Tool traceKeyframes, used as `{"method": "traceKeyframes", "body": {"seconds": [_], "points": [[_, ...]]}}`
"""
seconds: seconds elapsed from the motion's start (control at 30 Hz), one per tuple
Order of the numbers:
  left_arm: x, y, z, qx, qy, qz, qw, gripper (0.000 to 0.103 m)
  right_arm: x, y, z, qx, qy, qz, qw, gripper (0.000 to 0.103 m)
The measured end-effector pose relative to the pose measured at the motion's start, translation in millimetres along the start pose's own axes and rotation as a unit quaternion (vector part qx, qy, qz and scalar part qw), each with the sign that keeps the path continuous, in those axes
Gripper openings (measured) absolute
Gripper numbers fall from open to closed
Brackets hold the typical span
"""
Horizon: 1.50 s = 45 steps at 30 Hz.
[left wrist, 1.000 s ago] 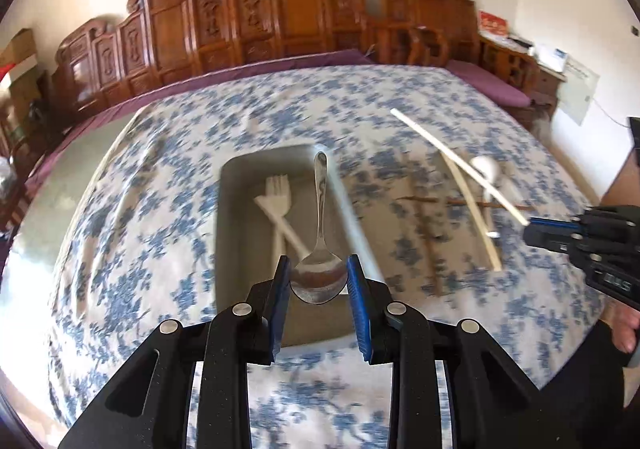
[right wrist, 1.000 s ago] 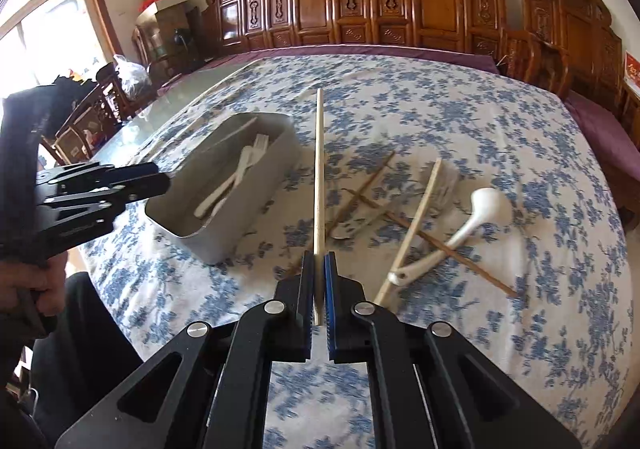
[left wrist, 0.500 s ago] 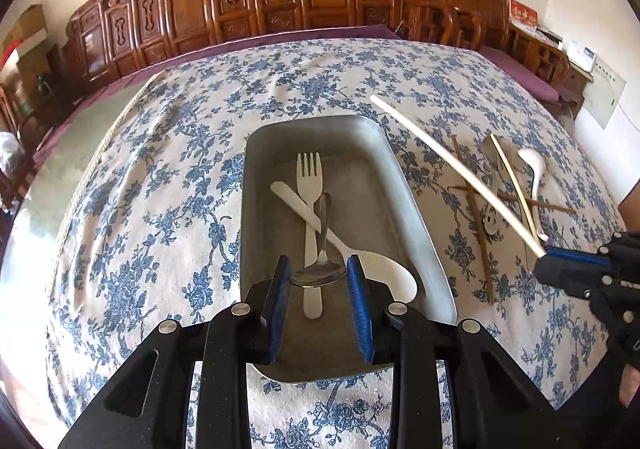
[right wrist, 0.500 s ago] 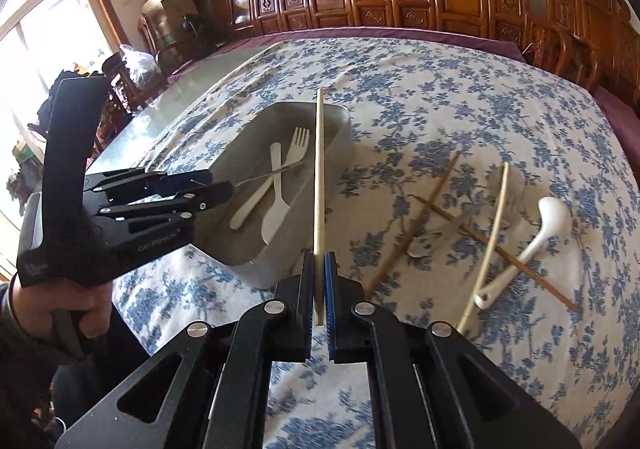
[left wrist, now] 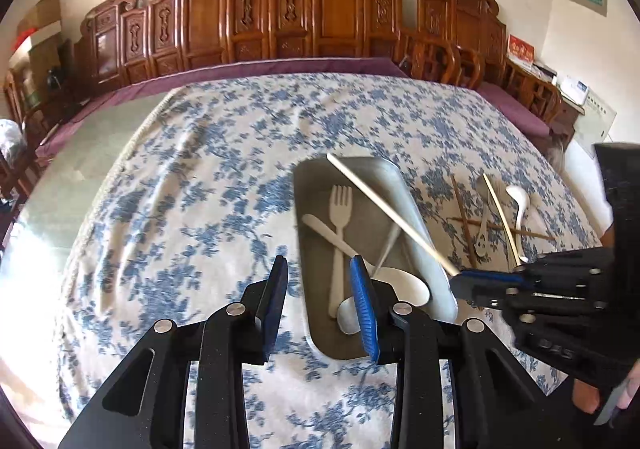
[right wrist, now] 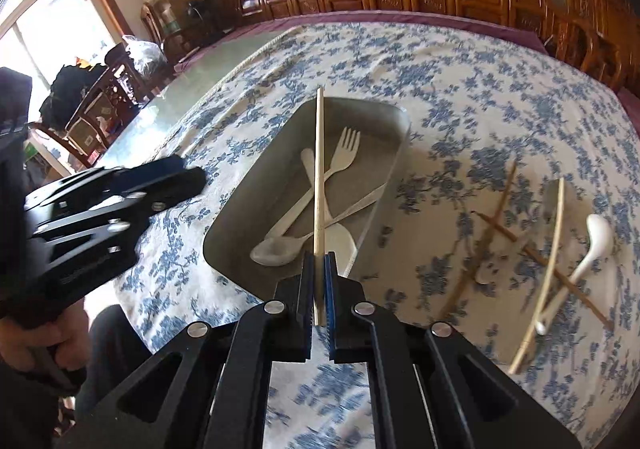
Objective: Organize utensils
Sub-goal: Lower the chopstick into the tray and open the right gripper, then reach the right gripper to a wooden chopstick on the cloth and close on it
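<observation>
A grey metal tray [left wrist: 404,189] is seen lying on the counter [left wrist: 200,177], which is covered by a blue-flowered cloth. Inside the tray a cream fork [left wrist: 340,217], a cream spoon [left wrist: 400,287] crossed over it, and a metal spoon [left wrist: 390,241] are found lying flat.

The left gripper [left wrist: 320,303] is held over the cloth just beside the tray's near left wall; its jaws are opening and nothing is seen between them.

The right gripper [right wrist: 319,273] is closed on a pale chopstick [right wrist: 319,169], clamped at the stick's near end. The chopstick is held above the tray, running lengthwise over the fork and spoons, its far tip reaching the tray's far rim.

To the right of the tray, on the cloth, a white soup spoon [right wrist: 592,249], a second pale chopstick [right wrist: 548,261], two dark wooden chopsticks [right wrist: 492,217] and another metal spoon [left wrist: 482,233] are noted lying crossed in a loose heap, well apart from both grippers.
</observation>
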<state>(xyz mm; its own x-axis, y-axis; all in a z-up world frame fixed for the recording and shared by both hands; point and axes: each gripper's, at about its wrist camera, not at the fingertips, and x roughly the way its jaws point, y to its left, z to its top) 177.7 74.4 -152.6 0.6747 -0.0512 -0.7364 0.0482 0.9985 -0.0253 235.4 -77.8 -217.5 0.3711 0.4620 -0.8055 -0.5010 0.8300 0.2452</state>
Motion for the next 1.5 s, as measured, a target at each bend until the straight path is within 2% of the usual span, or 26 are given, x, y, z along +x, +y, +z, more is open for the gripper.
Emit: {"method": "traceKeyframes", "body": {"seconds": [0.33, 0.47, 0.63, 0.83, 0.9, 1.07, 1.17, 1.27, 1.33, 1.4, 1.5], "points": [[-22.4, 22.0, 0.8, -0.012, -0.019, 0.011, 0.9997, 0.031, 33.4, 9.5, 20.9, 0.031, 0.025, -0.012, 0.999, 0.007], [-25.7, 26.0, -2.2, -0.015, -0.018, 0.014, 0.9996, 0.032, 37.1, 14.0, 23.1, 0.024, 0.023, 0.003, 0.999, 0.010], [-28.7, 22.9, -6.0, -0.012, -0.017, 0.013, 0.9997, 0.032, 22.6, 11.1, 22.5, 0.014, 0.002, 0.025, 1.000, 0.010], [-34.6, 12.0, -10.5, -0.009, -0.020, 0.007, 0.9997, 0.033, -10.3, 1.7, 11.2, -0.005, -0.029, 0.009, 1.000, 0.010], [-37.8, 6.2, -11.3, -0.005, -0.023, 0.006, 0.9997, 0.039, -25.7, -3.1, 4.0, -0.015, -0.041, -0.002, 0.999, 0.010], [-45.4, -8.5, -13.5, 0.000, -0.026, 0.000, 0.9997, 0.040, -63.0, -20.7, -15.3, -0.039, -0.061, -0.037, 0.997, 0.010], [-52.9, -20.5, -15.9, 0.004, -0.030, -0.003, 0.9995, 0.053, -86.2, -35.5, -26.9, -0.041, -0.075, -0.058, 0.995, 0.010], [-60.1, -34.0, -17.5, 0.013, -0.032, -0.009, 0.9993, 0.058, -109.5, -56.2, -37.5, -0.021, -0.093, -0.070, 0.993, 0.022], [-64.6, -42.4, -18.4, 0.021, -0.036, -0.010, 0.9991, 0.060, -119.9, -67.5, -43.2, -0.013, -0.100, -0.077, 0.992, 0.022], [-69.4, -51.7, -19.3, 0.026, -0.039, -0.014, 0.9988, 0.070, -127.7, -75.8, -48.5, -0.004, -0.105, -0.082, 0.991, 0.022], [-73.5, -63.0, -19.3, 0.033, -0.040, -0.021, 0.9984, 0.076, -135.9, -86.1, -57.2, 0.005, -0.111, -0.089, 0.990, 0.022]]}}
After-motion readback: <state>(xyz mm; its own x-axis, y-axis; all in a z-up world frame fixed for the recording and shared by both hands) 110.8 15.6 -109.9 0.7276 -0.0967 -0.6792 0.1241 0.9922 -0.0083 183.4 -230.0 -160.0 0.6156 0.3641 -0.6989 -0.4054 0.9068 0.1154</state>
